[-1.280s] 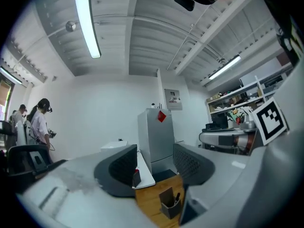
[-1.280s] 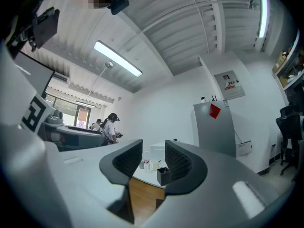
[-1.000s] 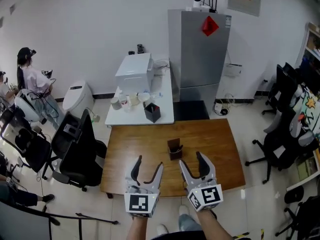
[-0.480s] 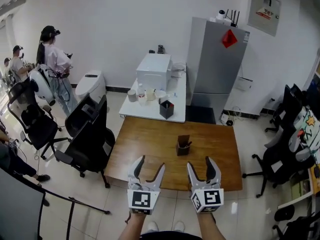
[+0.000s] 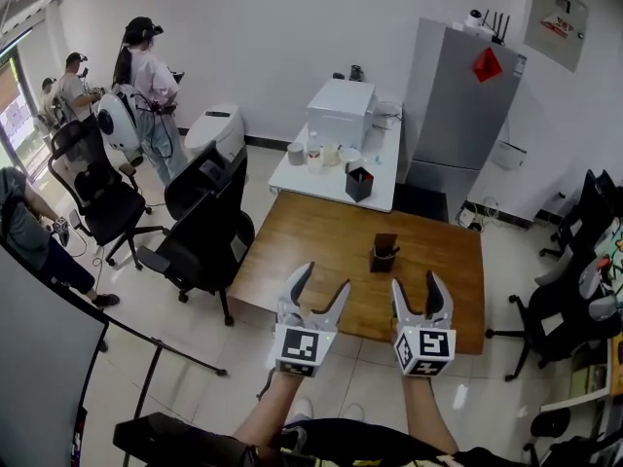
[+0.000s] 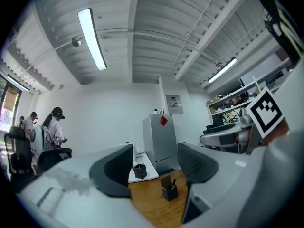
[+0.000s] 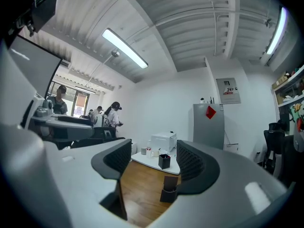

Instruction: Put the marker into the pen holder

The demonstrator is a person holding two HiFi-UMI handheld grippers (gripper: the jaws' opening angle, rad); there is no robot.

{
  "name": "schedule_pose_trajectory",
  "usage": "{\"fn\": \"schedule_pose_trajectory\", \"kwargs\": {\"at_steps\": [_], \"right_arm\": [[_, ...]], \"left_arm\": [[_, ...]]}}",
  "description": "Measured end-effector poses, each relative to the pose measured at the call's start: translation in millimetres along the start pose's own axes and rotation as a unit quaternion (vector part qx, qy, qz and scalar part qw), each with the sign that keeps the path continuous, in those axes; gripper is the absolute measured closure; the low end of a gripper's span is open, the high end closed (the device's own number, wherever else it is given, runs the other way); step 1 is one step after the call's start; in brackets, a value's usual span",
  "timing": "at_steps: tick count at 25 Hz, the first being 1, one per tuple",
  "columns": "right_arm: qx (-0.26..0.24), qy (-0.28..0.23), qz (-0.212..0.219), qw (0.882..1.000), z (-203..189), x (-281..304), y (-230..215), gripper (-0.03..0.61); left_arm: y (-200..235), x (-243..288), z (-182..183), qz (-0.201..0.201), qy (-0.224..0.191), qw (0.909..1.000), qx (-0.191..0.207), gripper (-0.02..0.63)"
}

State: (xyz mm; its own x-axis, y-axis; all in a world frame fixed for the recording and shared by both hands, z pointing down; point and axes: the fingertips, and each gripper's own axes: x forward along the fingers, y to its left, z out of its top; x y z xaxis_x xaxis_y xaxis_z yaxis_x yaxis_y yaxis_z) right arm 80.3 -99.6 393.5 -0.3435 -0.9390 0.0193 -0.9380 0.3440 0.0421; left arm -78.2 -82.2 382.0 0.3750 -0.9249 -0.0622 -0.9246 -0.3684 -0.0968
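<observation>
A brown pen holder (image 5: 385,254) stands upright on the wooden table (image 5: 311,251), right of its middle. In the left gripper view, a dark marker (image 6: 174,182) sticks up inside the pen holder (image 6: 168,190). My left gripper (image 5: 321,285) hovers over the table's near edge, open and empty. Beside it, my right gripper (image 5: 417,285) is also open with nothing between its jaws. Both point toward the holder from well short of it. In the gripper views, the left gripper (image 6: 154,167) and the right gripper (image 7: 152,167) each frame the holder (image 7: 169,192) at a distance.
A white table (image 5: 336,178) behind the wooden one carries a black box (image 5: 359,183), cups and a white appliance (image 5: 341,113). A grey fridge (image 5: 458,105) stands at the back right. Black office chairs (image 5: 204,227) are at the left, more chairs (image 5: 569,300) at the right. People (image 5: 146,76) stand at the far left.
The head view has swung left and pulled back, so the table and holder now sit further right. Both grippers have drawn back toward the table's near edge and stayed open.
</observation>
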Motion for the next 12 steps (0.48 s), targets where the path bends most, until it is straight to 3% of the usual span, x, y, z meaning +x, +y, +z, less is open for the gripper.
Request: {"fn": "schedule_pose_trajectory", "kwargs": {"at_steps": [12], "right_arm": [[-0.003,-0.006,-0.008,1.000,7,-19,6,0.287]], "left_arm": [[-9,-11,5,-0.016,0.010,0.9998,0.008,0.316]]}}
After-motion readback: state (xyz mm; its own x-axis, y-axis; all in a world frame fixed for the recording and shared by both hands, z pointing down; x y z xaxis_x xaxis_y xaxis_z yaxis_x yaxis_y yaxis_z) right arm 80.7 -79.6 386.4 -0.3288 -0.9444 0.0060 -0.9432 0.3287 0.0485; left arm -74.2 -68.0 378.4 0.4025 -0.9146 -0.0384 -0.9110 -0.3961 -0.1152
